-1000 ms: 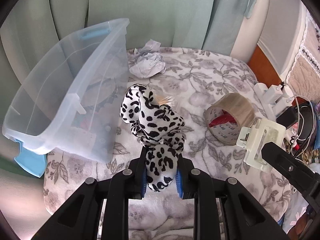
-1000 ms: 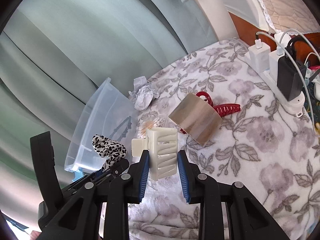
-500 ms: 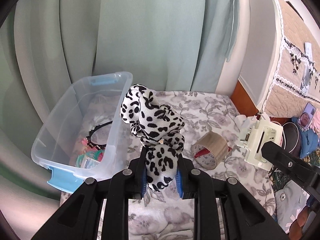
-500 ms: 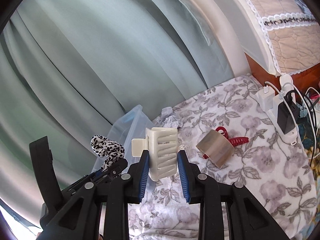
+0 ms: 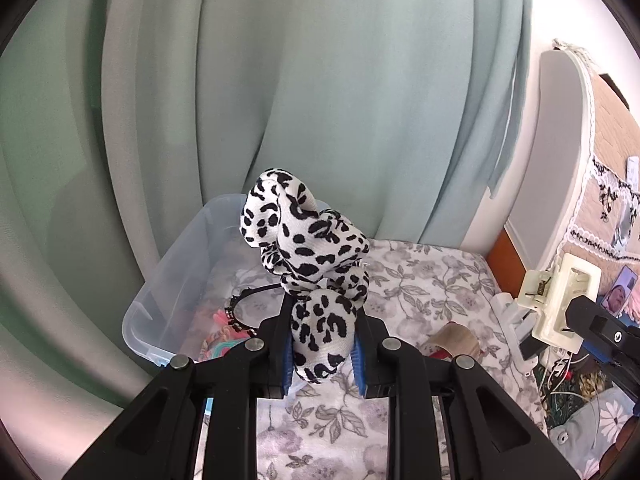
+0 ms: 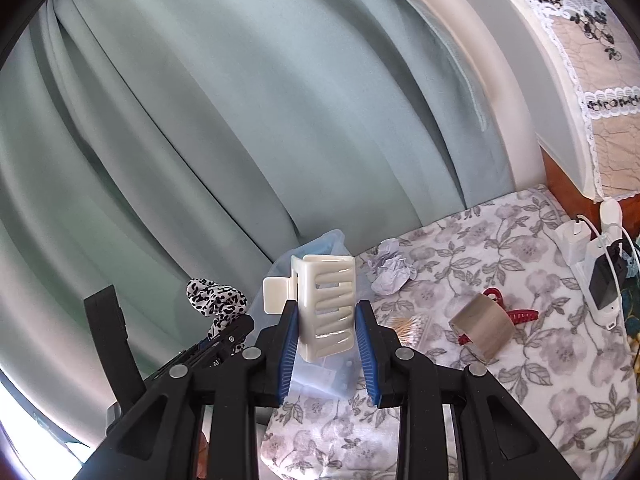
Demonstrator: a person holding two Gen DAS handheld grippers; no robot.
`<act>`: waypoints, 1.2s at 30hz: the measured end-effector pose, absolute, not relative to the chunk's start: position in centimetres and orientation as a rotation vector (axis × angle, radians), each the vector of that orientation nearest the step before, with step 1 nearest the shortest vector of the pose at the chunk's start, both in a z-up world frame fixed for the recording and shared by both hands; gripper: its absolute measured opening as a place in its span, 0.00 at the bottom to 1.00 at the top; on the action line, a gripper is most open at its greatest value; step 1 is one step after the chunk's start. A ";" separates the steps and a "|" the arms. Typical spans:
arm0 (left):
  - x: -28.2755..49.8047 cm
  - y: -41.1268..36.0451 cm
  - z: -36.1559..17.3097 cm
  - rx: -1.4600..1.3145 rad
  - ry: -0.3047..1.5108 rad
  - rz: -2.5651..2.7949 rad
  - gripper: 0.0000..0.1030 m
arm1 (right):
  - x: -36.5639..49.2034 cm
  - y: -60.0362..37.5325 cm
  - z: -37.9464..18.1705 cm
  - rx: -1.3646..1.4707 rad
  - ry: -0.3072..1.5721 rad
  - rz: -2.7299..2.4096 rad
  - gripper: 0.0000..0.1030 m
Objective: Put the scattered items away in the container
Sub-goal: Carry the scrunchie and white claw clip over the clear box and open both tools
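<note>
black-spotted white scrunchie (image 5: 308, 256); cream hair claw (image 6: 326, 312)

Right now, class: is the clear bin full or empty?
Neither: the bin holds a headband and colourful bits, with bare floor showing.

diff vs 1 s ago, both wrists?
Both grippers rose and pulled back: the clear bin, tape roll and crumpled paper look farther and lower. Unchanged: left gripper clamps the spotted scrunchie, right gripper clamps the cream hair claw. Nothing released.
</note>
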State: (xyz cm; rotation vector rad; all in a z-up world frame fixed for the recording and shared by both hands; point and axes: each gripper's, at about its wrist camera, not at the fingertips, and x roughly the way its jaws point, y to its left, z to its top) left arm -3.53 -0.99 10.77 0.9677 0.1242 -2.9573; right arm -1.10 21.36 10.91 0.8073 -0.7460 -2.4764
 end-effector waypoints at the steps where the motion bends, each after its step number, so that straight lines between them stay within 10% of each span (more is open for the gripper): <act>1: -3.5 -1.6 10.7 0.967 0.141 -2.949 0.23 | -1.3 20.8 11.0 0.814 -0.736 -2.474 0.30; 36: -7.1 -13.7 4.4 1.079 0.464 -2.734 0.24 | -8.1 4.9 6.3 1.103 -0.411 -2.237 0.30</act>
